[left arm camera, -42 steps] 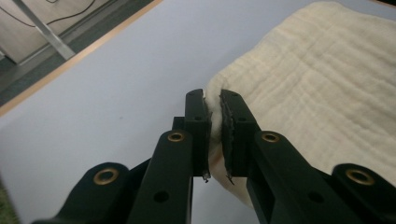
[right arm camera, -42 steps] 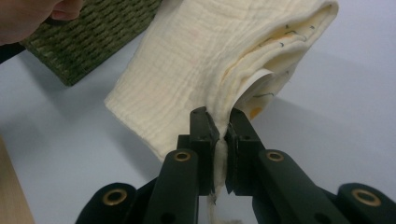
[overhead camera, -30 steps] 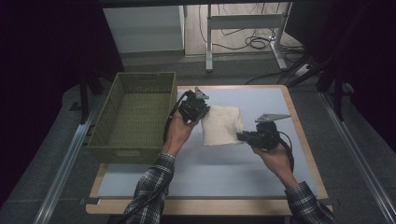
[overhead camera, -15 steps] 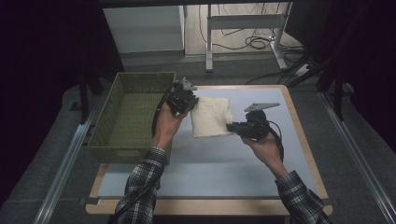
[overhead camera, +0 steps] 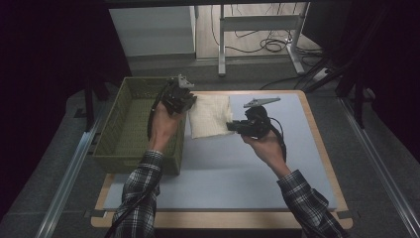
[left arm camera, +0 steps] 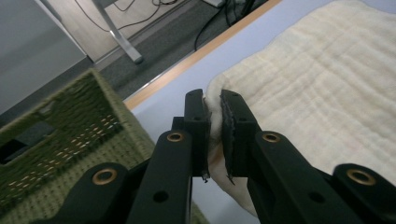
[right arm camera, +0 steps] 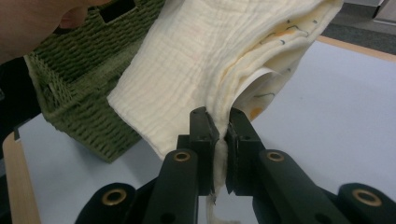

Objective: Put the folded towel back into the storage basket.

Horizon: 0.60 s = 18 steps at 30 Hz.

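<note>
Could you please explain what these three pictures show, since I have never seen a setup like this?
No robot arm is involved: a person in a checked shirt holds a hand-held two-jaw gripper in each hand. One picture comes from a camera above the table, looking forward and down. The other two come from cameras riding on the grippers, looking along their black jaws. From above, the left gripper and the right gripper each pinch an edge of a folded cream cloth, holding it between them over the pale blue table mat. Both are shut on the cloth; the close-ups show fabric squeezed between the jaws. A green woven basket stands at the table's left, right beside the cloth.
</note>
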Each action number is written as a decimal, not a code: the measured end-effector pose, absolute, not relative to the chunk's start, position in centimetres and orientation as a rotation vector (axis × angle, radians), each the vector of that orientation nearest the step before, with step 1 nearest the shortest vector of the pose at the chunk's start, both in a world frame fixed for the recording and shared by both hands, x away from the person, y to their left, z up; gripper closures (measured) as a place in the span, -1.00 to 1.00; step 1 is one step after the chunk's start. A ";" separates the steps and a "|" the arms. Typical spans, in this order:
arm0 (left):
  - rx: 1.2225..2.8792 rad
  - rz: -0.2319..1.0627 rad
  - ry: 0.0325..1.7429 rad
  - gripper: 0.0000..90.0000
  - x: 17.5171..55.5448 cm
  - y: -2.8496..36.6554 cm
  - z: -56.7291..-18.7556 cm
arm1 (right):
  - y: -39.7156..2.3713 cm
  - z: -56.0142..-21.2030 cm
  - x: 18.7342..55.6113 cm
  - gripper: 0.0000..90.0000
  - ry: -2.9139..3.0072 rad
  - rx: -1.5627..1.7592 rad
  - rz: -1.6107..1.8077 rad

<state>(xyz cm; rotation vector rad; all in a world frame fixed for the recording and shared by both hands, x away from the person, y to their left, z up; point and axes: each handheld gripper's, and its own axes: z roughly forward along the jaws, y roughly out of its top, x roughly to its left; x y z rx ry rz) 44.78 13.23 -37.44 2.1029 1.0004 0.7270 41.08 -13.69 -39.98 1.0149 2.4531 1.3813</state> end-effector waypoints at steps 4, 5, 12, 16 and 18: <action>2.097 0.752 1.015 0.82 44.7 14.5 -36.8 | -12.4 -39.5 41.4 0.83 2.458 1.006 1.394; 2.095 0.755 1.019 0.82 44.7 14.8 -36.7 | -12.1 -39.4 41.5 0.83 2.459 1.000 1.396; 2.093 0.799 1.046 0.82 44.5 17.0 -36.0 | -9.6 -39.2 41.9 0.83 2.472 0.975 1.406; 2.091 0.824 1.071 0.82 44.3 18.4 -35.8 | -8.0 -39.1 42.1 0.83 2.478 0.963 1.416; 2.086 0.834 1.086 0.82 44.2 19.1 -35.8 | -7.1 -39.1 42.1 0.83 2.482 0.950 1.413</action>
